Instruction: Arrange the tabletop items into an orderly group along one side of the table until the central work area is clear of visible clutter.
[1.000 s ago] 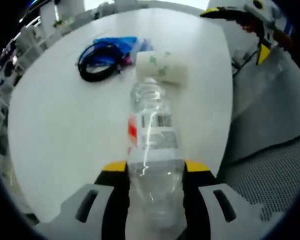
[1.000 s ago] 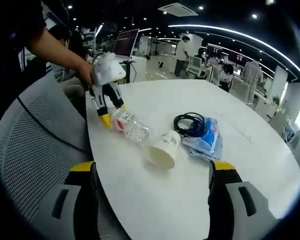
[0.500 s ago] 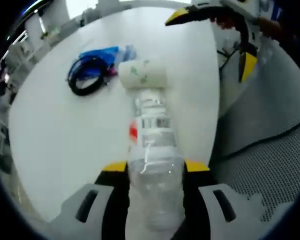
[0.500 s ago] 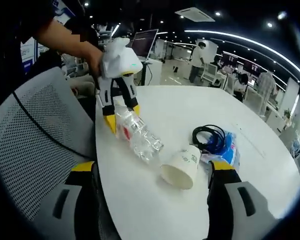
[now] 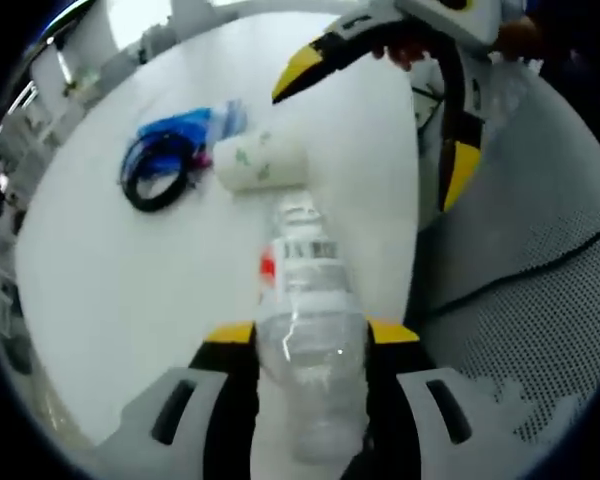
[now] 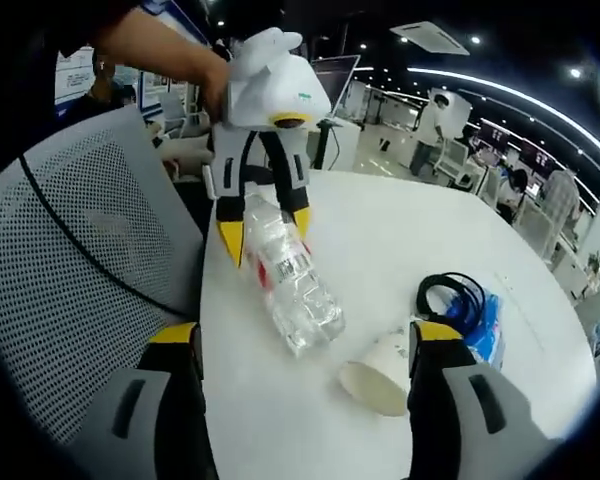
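Gripping a clear crinkled plastic bottle (image 5: pixel 305 330), the left hand-held gripper (image 5: pixel 310 350).

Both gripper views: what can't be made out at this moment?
- Bottle base: left gripper view, hidden between its own gripper.
- Blue packet: right gripper view, partly behind the right gripper; print too small.
- Paper cup contents: opening faces away.

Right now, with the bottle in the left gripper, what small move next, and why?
Probably lower the water bottle beside the paper cup: the left gripper grips its base, it tilts toward the table, and the cup lies tipped near the cable.
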A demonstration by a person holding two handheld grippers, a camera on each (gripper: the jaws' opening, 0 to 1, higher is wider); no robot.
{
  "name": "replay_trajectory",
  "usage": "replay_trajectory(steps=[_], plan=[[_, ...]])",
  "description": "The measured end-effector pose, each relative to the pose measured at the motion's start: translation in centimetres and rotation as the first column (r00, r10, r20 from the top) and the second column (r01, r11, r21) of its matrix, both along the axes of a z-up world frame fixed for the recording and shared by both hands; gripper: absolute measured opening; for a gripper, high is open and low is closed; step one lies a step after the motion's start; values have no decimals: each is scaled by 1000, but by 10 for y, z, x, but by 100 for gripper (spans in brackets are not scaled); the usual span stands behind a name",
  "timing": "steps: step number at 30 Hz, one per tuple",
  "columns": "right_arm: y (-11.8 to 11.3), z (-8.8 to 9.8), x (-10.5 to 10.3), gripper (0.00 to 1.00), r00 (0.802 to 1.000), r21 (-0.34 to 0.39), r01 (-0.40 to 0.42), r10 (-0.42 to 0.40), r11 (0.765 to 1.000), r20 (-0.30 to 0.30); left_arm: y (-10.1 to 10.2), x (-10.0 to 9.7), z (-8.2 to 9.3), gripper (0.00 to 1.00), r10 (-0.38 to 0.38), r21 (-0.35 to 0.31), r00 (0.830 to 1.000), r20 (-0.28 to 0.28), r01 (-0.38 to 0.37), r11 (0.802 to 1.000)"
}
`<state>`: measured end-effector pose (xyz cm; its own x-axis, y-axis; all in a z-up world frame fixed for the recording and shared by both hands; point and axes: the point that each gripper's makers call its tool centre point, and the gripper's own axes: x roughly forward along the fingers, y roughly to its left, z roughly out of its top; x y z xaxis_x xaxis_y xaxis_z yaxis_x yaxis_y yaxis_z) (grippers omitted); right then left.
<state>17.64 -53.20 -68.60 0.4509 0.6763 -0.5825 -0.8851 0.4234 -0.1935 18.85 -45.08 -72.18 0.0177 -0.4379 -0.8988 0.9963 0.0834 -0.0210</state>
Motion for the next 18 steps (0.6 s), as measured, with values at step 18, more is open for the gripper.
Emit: replay_trajectory(steps=[18], plan=[[30, -13, 14, 70, 992, -46, -118, 120, 992, 33, -26, -3, 16, 38, -106, 15, 994, 19, 106, 994]])
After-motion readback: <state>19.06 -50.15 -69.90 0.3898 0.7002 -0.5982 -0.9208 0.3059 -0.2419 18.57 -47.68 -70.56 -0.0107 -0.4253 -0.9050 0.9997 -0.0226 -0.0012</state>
